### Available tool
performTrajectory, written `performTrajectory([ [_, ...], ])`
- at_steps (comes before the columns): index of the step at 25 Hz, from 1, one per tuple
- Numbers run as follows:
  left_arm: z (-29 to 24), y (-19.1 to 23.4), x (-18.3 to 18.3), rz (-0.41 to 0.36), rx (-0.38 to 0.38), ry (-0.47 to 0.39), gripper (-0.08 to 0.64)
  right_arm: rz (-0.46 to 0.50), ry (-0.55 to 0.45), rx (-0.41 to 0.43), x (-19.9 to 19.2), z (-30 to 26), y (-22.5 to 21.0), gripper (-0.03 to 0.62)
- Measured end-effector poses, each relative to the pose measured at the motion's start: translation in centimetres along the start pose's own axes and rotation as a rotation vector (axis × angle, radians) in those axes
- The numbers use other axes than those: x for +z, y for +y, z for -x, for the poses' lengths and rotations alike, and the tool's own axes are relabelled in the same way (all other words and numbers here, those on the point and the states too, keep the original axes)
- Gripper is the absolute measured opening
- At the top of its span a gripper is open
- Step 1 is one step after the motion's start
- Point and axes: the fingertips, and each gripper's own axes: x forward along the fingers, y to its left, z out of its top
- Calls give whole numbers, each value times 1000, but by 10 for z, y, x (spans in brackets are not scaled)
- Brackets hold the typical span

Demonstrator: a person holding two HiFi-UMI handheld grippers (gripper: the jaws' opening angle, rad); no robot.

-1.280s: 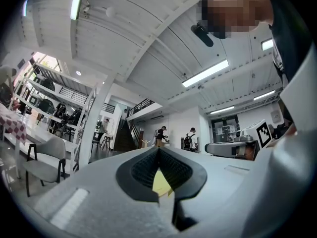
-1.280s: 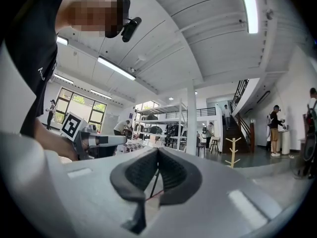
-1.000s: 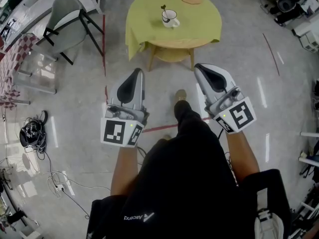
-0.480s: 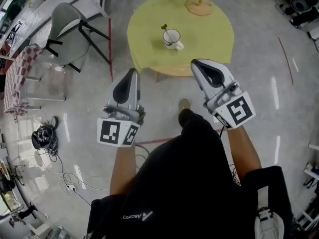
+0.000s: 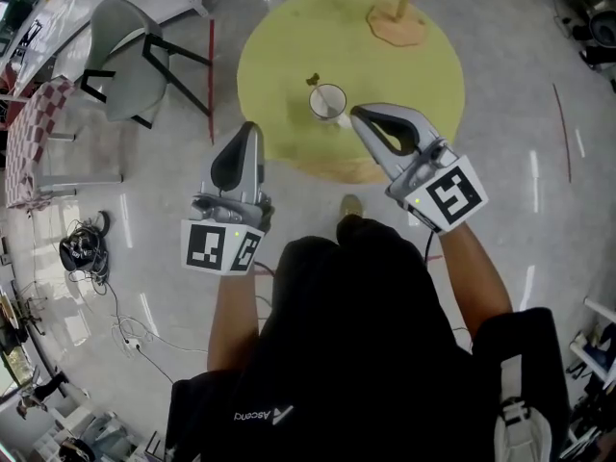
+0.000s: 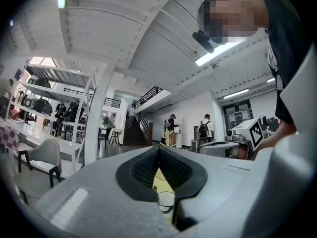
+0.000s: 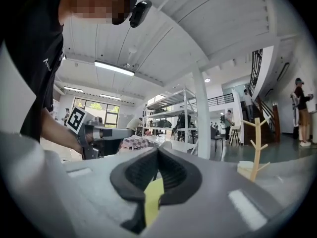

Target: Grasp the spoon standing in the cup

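Note:
A white cup (image 5: 327, 102) stands near the middle of a round yellow-green table (image 5: 423, 104). A spoon (image 5: 313, 81) stands in it, with its dark handle end leaning up and to the left. My right gripper (image 5: 354, 113) is shut and empty, its tip just right of the cup's rim. Shut and empty too, my left gripper (image 5: 248, 128) hangs over the table's left edge, well left of the cup. In the left gripper view the cup (image 6: 166, 202) shows through the gap below the closed jaws. The right gripper view shows only yellow tabletop (image 7: 153, 202) there.
A wooden branch stand (image 5: 399, 12) sits at the table's far side and shows again as a stand (image 7: 255, 148) in the right gripper view. A grey chair (image 5: 120, 51) and a checkered cloth (image 5: 29, 128) are at the left. Cables (image 5: 77, 253) lie on the floor.
The person has walked up to the table, so it and the cup have come closer. Both grippers now reach over its near edge, the right one beside the cup. Jaws stayed shut.

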Motion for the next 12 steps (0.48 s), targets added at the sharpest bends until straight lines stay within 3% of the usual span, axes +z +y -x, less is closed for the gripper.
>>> performTrajectory([
  [8,-30,21,-20,6,4,14,9,-9,123,70,-41,-37,-24,5],
  [12,-39,32,-29,16,-14,29,9,-1,186,91,-56,-57,-32,54],
])
